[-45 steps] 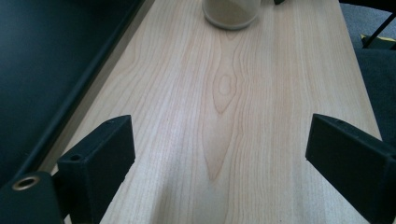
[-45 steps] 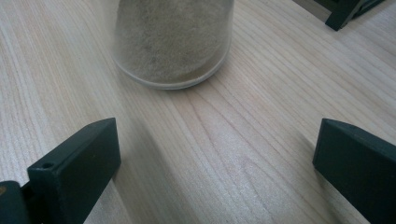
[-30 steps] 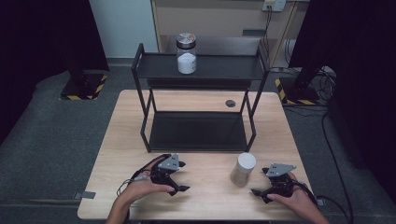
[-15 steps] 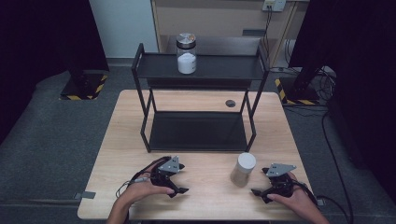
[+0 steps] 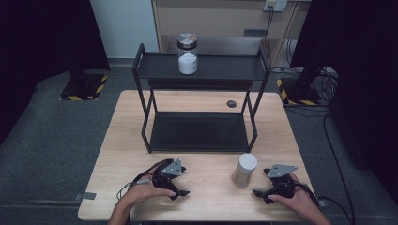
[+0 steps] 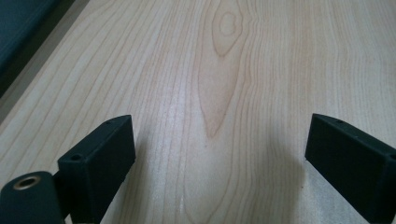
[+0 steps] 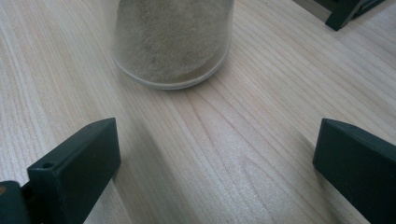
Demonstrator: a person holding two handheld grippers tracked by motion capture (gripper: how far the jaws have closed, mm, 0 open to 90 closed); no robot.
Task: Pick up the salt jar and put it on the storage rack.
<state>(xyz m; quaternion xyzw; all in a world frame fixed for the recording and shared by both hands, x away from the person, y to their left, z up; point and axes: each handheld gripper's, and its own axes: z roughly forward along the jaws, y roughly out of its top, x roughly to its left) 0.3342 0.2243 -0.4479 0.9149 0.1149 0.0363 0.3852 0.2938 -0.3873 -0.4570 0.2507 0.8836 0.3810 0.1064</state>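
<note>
Nothing has shifted since the earlier frames: right gripper [image 5: 261, 194], jaws spread and empty, sits lower right of the upright clear jar of beige powder with a white lid [image 5: 245, 169], nearer it than the spread left gripper [image 5: 180, 193].

Two bare forearms come in at the bottom edge of the high view, with no sleeve showing. The left gripper [image 5: 180, 192], at lower left of centre, is matte black with a grey three-cornered plate on top, and a thin dark cable [image 5: 141, 179] loops from it toward the lower left. The right gripper [image 5: 261, 193], at lower right, has the same black body and grey plate. In each gripper view the two jaws are blocky black bars with small screw holes; a brass-coloured threaded hole sits at the lower left corner of the left gripper view.
</note>
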